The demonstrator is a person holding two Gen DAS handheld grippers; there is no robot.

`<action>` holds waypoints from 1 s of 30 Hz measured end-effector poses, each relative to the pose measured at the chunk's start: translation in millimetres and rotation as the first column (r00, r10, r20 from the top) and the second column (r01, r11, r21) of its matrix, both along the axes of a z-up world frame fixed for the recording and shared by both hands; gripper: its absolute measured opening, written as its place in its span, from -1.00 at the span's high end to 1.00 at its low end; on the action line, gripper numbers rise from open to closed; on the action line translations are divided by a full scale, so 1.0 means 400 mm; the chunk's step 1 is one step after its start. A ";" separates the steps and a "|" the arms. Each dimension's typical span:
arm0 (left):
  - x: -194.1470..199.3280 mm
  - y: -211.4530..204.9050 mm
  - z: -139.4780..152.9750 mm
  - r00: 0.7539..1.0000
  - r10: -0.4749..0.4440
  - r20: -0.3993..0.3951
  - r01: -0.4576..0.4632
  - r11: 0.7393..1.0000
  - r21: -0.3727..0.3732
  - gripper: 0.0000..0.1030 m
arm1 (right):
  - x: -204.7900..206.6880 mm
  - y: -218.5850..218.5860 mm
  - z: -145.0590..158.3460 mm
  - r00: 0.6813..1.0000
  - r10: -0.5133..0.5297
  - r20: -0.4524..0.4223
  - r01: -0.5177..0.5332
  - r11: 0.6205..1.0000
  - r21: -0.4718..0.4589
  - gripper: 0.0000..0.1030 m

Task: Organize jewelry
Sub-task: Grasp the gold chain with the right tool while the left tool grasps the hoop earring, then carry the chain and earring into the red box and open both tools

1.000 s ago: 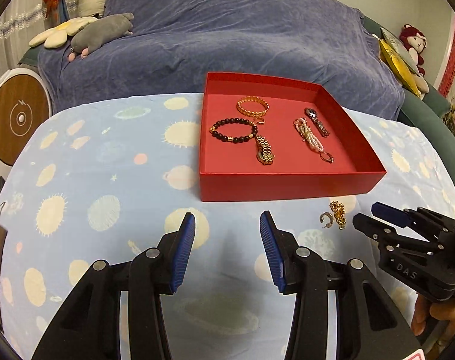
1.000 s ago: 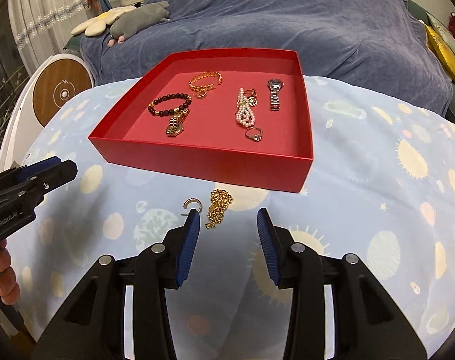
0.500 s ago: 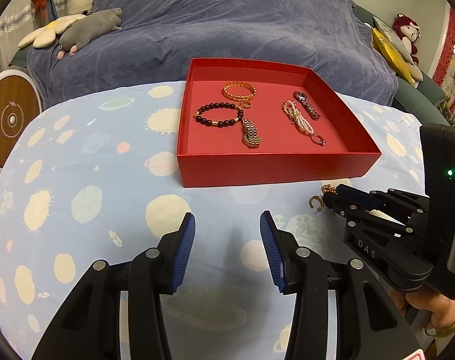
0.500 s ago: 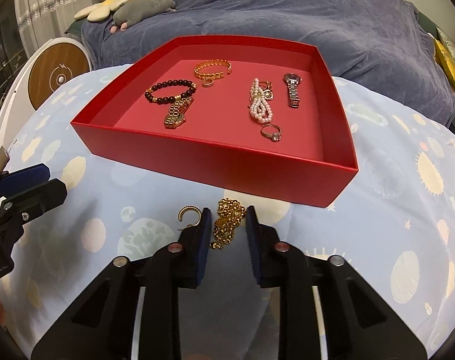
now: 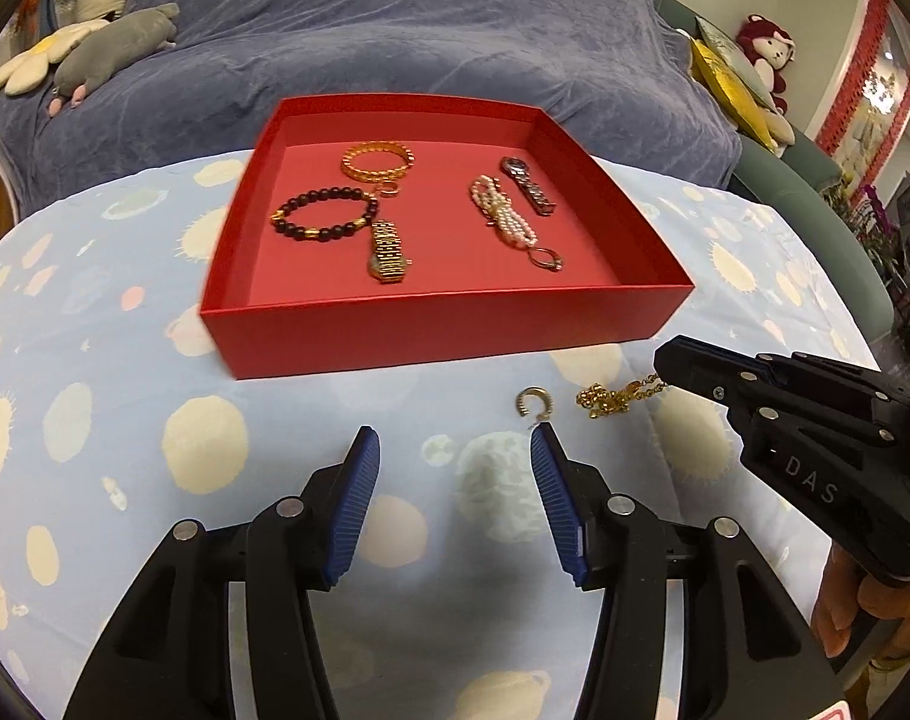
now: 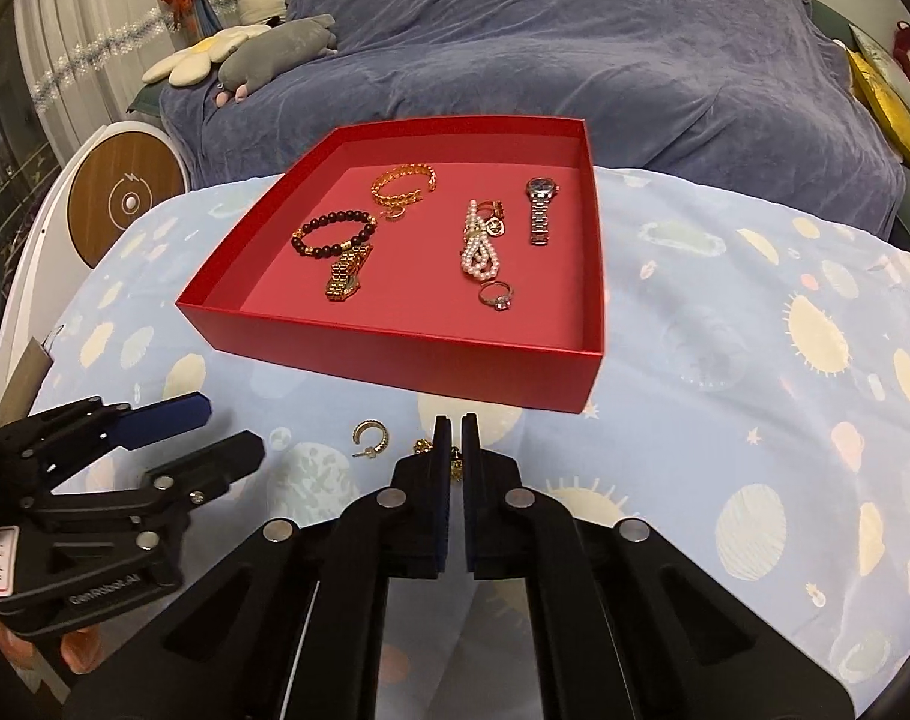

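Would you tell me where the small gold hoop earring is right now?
In the left wrist view, the hoop earring lies on the tablecloth before the red tray, left of the gold chain.

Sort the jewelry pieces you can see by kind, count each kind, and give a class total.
Bracelets: 3 (gold chain, dark bead, pearl)
Watches: 2 (gold, silver)
Rings: 1
Charms: 1, in the red box
Earrings: 1 hoop, on the cloth
Chains: 1, in the right gripper
Total: 9
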State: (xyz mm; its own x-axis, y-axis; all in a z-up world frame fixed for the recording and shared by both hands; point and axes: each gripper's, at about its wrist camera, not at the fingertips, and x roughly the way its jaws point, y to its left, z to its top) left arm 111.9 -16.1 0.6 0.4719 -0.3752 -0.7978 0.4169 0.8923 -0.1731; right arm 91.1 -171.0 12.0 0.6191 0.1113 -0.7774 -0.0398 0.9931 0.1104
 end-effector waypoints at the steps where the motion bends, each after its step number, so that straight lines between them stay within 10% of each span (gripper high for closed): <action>1: 0.001 -0.020 -0.005 1.000 -0.010 0.000 0.010 1.000 0.006 0.01 | -0.003 -0.007 0.000 1.000 -0.004 -0.005 0.004 1.000 0.005 0.95; 10: 0.024 -0.130 -0.061 0.998 -0.066 0.014 0.065 0.996 0.065 0.01 | -0.016 -0.012 0.043 0.999 0.000 0.040 -0.001 1.000 0.016 0.96; 17: 0.028 -0.131 -0.065 0.996 -0.074 0.047 0.070 0.994 0.078 0.73 | -0.023 -0.024 0.061 0.998 -0.007 0.055 0.005 1.000 0.027 0.96; 30: 0.012 -0.090 0.029 0.995 -0.049 0.086 0.049 0.999 0.007 0.73 | -0.031 -0.047 0.118 0.994 -0.013 0.107 0.008 0.999 0.052 0.96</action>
